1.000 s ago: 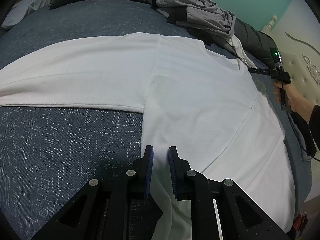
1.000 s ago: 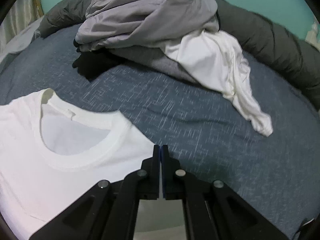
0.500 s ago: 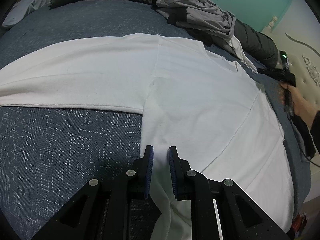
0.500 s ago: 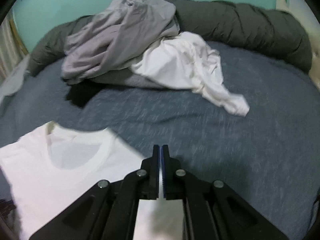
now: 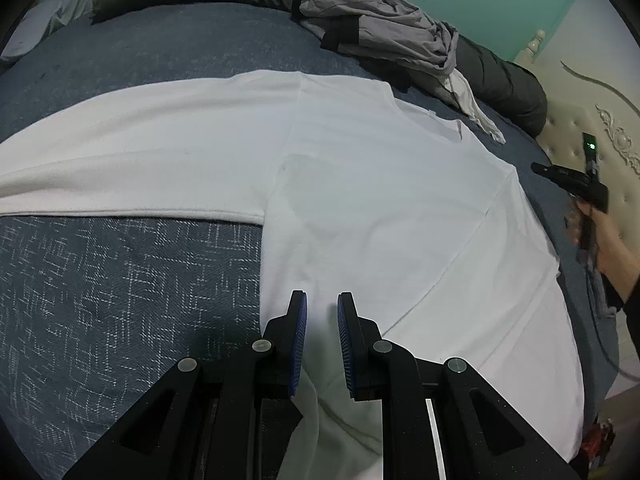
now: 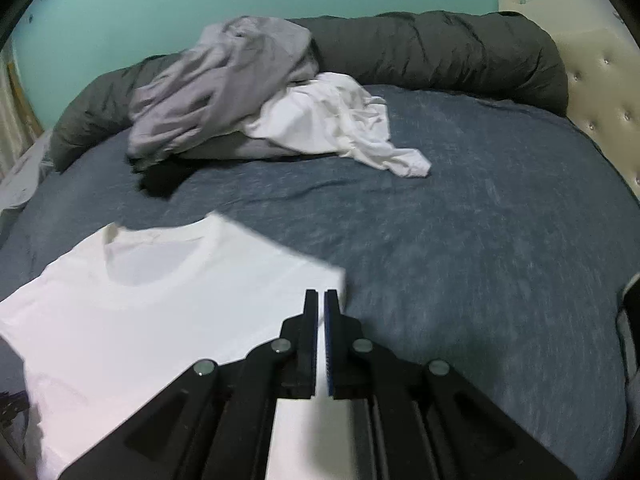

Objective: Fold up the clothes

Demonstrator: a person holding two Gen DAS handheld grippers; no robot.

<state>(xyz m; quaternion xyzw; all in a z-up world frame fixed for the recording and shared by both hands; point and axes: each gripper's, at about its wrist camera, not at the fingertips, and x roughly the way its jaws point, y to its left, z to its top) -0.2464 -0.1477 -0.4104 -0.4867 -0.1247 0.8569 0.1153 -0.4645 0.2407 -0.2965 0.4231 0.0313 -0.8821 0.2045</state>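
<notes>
Left wrist view: we find the left tool (image 5: 322,336) low over the hem end of the white long-sleeved shirt (image 5: 380,200), which lies spread flat on the bed (image 5: 132,288). Its jaws stand a little apart, with a raised fold of the shirt's fabric between the blue ribbed pads; we cannot tell whether the pads actually press it. This tool has not shifted over the last second.

The change is on the other side. The right tool (image 5: 560,174), held in a hand (image 5: 612,248) at the far edge, has drawn outward from the shirt's shoulder toward the padded headboard (image 5: 580,128). In the right wrist view the right tool (image 6: 321,336) shows its jaws together, a hair's gap between them and nothing visibly gripped, and the collar (image 6: 156,264) now sits further to the left than before. We judge that the right side has finished smoothing or let go, and that the fold proper is not yet begun.

Materials: the shirt is soft matt knit with a ribbed round collar and one sleeve laid out straight. The bed cover is a blue-grey weave with white flecks. A crumpled heap of grey and white clothes (image 6: 256,104) rests against a dark rolled quilt (image 6: 440,52).
</notes>
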